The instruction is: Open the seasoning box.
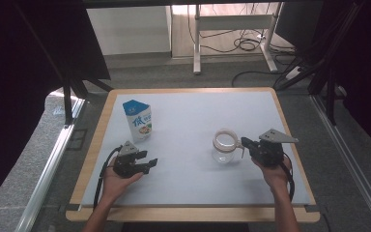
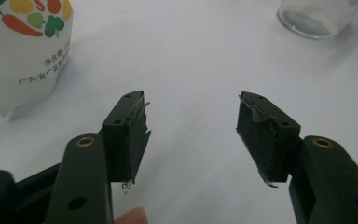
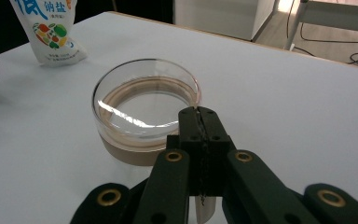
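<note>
Right gripper point(image 1: 244, 141): jaws pressed together, tips at the near rim of the glass jar point(image 1: 225, 146); in the right gripper view the closed tips point(image 3: 199, 111) sit at the jar's edge, and a pale tab shows below them (whether they pinch the jar's handle or wall I cannot tell).
Left gripper point(image 1: 153, 163): jaws spread with bare table between them; in the left gripper view point(image 2: 192, 121) the pads are worn and frayed at the edges, and nothing lies in the gap.
Glass jar: clear, upright, open mouth up, with a tan band around it point(image 3: 145, 107); it stands on the right half of the table, just beside the right hand point(image 1: 270, 169).
Salt bag point(image 1: 138, 121): white pouch with a blue top and vegetable print, standing upright on the left half of the table, just beyond the left gripper and apart from it; well apart from the jar.
Table point(image 1: 198, 188): pale top with a wooden edge.
Left hand point(image 1: 118, 181): holds its gripper low over the near left part of the table, jaws pointing toward the jar (a fingertip shows at the bottom of the left gripper view).
</note>
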Tool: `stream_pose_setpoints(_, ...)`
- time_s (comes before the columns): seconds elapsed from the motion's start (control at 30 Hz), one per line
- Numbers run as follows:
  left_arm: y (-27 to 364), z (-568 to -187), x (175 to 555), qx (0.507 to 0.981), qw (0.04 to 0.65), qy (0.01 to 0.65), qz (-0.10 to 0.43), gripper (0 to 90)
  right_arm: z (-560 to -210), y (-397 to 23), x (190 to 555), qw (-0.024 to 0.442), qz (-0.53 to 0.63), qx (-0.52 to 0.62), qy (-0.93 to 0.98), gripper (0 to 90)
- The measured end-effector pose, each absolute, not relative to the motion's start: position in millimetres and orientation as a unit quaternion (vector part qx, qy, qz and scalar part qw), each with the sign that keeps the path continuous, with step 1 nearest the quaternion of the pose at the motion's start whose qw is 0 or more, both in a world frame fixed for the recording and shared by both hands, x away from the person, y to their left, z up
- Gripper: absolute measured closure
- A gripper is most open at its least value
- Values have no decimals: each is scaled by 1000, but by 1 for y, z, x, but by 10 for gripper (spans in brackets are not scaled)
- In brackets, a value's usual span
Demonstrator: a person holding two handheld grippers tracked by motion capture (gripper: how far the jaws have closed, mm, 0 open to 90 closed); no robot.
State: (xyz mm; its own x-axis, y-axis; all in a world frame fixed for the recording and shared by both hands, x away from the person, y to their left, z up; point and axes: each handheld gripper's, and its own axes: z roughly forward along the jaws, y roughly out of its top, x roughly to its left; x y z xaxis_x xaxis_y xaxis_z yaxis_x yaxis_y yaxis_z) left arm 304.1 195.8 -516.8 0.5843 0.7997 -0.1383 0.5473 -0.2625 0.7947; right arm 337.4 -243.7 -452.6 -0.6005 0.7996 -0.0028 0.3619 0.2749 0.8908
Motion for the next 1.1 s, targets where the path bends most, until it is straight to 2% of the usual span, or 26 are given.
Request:
stream_pose_setpoints(0.1, 195, -517, 304, 780, 427, 431, 154, 455, -453, -244, 337, 233, 469, 381, 762, 898)
stream_pose_setpoints(0.33, 196, -515, 302, 773, 435, 433, 159, 582, -455, -244, 337, 233, 463, 384, 764, 898)
stream_pose_setpoints(0.63, 183, -510, 311, 775, 455, 418, 131, 863, -456, -246, 338, 227, 467, 384, 763, 898)
stream_pose_setpoints(0.77, 161, -505, 322, 784, 459, 398, 125, 891, -456, -246, 338, 226, 469, 384, 763, 898)
stream_pose_setpoints(1.1, 110, -489, 341, 802, 471, 349, 115, 898, -456, -246, 339, 226, 469, 384, 762, 898)
